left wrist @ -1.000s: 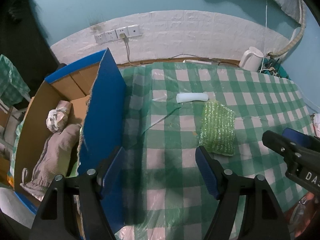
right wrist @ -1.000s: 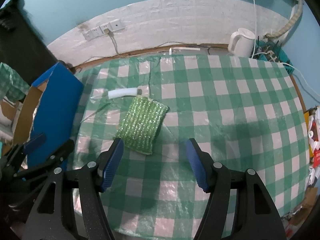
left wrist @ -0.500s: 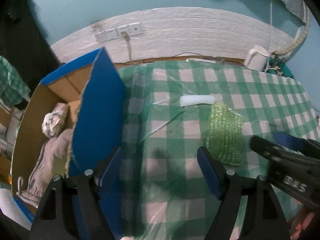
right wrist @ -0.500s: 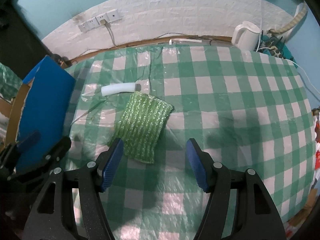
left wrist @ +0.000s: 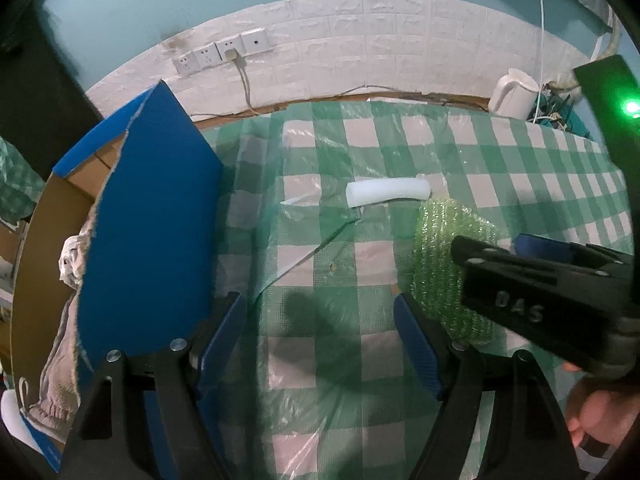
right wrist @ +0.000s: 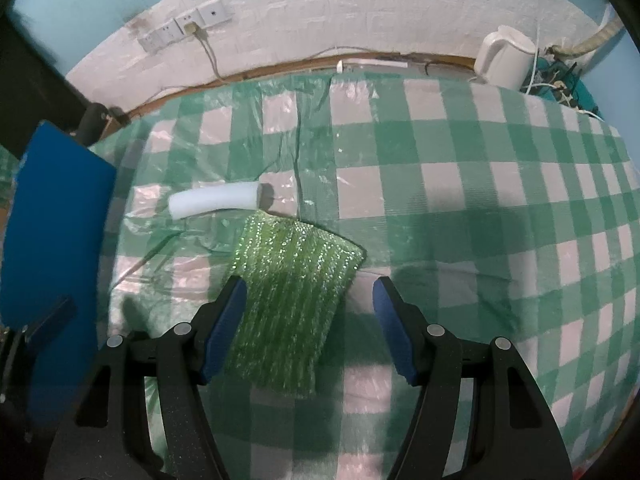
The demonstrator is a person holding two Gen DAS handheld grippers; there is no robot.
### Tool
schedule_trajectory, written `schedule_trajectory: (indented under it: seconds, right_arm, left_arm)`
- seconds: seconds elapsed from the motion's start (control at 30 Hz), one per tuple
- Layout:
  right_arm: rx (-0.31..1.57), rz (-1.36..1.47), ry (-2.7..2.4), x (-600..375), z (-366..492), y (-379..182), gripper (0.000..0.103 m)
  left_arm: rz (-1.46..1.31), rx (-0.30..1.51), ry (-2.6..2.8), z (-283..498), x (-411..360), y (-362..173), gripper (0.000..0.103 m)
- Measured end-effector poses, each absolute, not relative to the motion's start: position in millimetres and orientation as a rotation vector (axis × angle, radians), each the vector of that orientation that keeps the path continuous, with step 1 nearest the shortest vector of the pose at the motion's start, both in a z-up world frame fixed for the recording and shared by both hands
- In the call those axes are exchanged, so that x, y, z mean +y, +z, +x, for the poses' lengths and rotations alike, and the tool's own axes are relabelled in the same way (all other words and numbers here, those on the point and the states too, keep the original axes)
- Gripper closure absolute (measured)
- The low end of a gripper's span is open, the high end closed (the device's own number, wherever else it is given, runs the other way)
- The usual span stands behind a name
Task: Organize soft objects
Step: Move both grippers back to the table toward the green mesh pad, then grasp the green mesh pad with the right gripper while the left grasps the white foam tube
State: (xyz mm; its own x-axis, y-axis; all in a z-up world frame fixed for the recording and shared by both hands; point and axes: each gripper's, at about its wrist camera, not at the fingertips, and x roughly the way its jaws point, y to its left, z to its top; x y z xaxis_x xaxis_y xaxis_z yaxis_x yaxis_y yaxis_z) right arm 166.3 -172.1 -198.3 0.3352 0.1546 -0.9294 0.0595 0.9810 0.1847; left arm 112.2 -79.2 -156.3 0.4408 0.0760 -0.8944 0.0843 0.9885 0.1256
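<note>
Inside blue cardboard box point(left wrist: 152, 216) (grey towel point(left wrist: 60, 360), crumpled cloth point(left wrist: 72, 252)), both hand-held grippers gaping, empty.

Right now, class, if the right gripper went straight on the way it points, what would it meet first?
Most likely the green scrubbing pad: it lies on the checked tablecloth between the open right gripper's fingertips, nearer the left one. How far off is unclear.

A green-and-white checked tablecloth point(right wrist: 460, 208) covers the table. On it lie a glittery green ribbed scrubbing pad point(right wrist: 292, 296) and a plain white foam tube point(right wrist: 216, 202). The cardboard box point(left wrist: 148, 240) is blue outside, brown inside. The electric kettle point(right wrist: 502, 58) is white.
</note>
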Motion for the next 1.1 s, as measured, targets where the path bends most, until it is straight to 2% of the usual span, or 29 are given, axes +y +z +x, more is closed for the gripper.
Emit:
schedule_trajectory:
  seconds: [0.57, 0.87, 1.1]
  right_arm:
    - [1.270, 0.039, -0.042, -208, 160, -216, 0.038]
    - [1.221, 0.210, 0.000, -227, 157, -205, 0.037]
    - [1.241, 0.142, 0.000, -217, 162, -219, 0.035]
  left_arm:
    - [0.202, 1.145, -0.027, 131, -93, -170, 0.025]
    - [0.213, 1.144, -0.020, 148, -92, -173, 0.025]
    - [0.227, 1.128, -0.018, 154, -94, -171, 0.025]
